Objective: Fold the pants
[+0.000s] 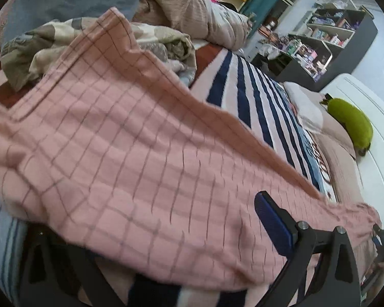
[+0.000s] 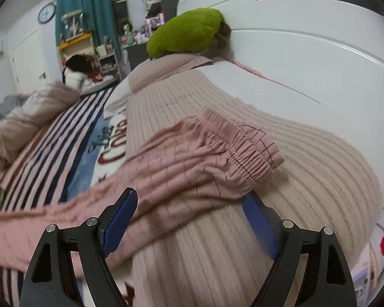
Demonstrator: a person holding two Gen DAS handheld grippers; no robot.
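Note:
Pink checked pants (image 1: 130,148) lie stretched across the striped bed. In the left wrist view the leg fabric drapes over my left gripper (image 1: 151,232); the right blue pad (image 1: 274,225) shows, while the left finger is hidden under the cloth. The jaws stand wide apart. In the right wrist view the elastic waistband (image 2: 243,151) of the pants (image 2: 166,179) rests on a ribbed beige pillow (image 2: 281,204). My right gripper (image 2: 189,212) is open, its blue pads (image 2: 120,220) either side of the waist area, just behind the waistband.
A striped blanket (image 1: 245,94) covers the bed. A green plush toy (image 2: 189,33) lies by the white headboard (image 2: 294,38). A crumpled patterned cloth (image 1: 51,48) and a beige duvet (image 1: 199,12) lie at the far side. Shelves (image 1: 332,33) stand beyond the bed.

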